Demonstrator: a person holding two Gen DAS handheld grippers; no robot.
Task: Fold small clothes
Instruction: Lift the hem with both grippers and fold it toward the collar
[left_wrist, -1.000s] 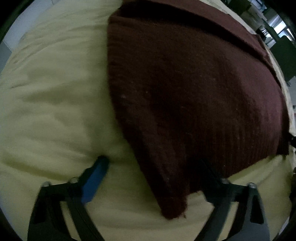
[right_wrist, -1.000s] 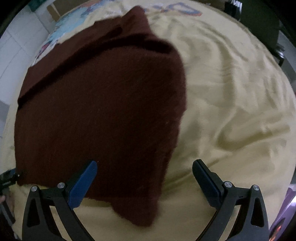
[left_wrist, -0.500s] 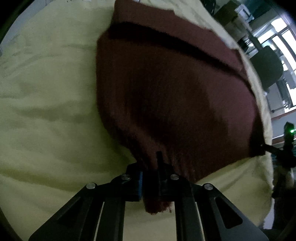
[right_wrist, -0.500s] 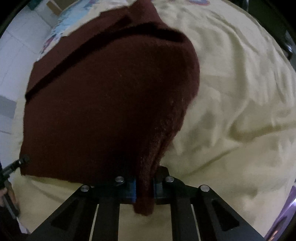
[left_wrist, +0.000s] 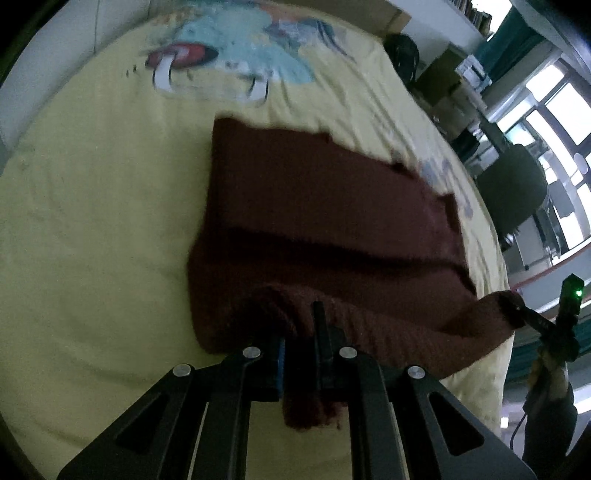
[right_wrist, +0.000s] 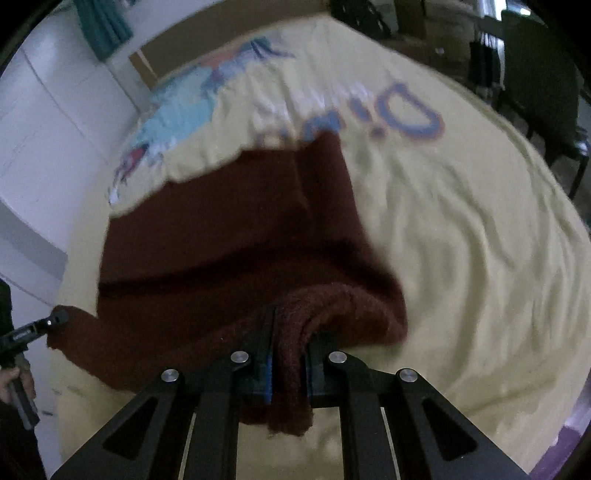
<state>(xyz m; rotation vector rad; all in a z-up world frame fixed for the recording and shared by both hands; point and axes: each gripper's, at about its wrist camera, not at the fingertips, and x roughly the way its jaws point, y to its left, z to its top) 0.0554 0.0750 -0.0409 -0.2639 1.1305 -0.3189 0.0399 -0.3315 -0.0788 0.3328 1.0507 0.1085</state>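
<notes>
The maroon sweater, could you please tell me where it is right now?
The maroon sweater lies mid-frame in both wrist views on the yellow bedsheet, below its cartoon print; each near corner is pinched by the left tool and right tool.

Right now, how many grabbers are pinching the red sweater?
2. The left gripper pinches one near corner of the sweater. The right gripper pinches the other near corner. Both corners are lifted off the yellow sheet.

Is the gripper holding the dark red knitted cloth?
Yes, the left gripper is shut on a bunched corner of the dark red knitted cloth.
</notes>
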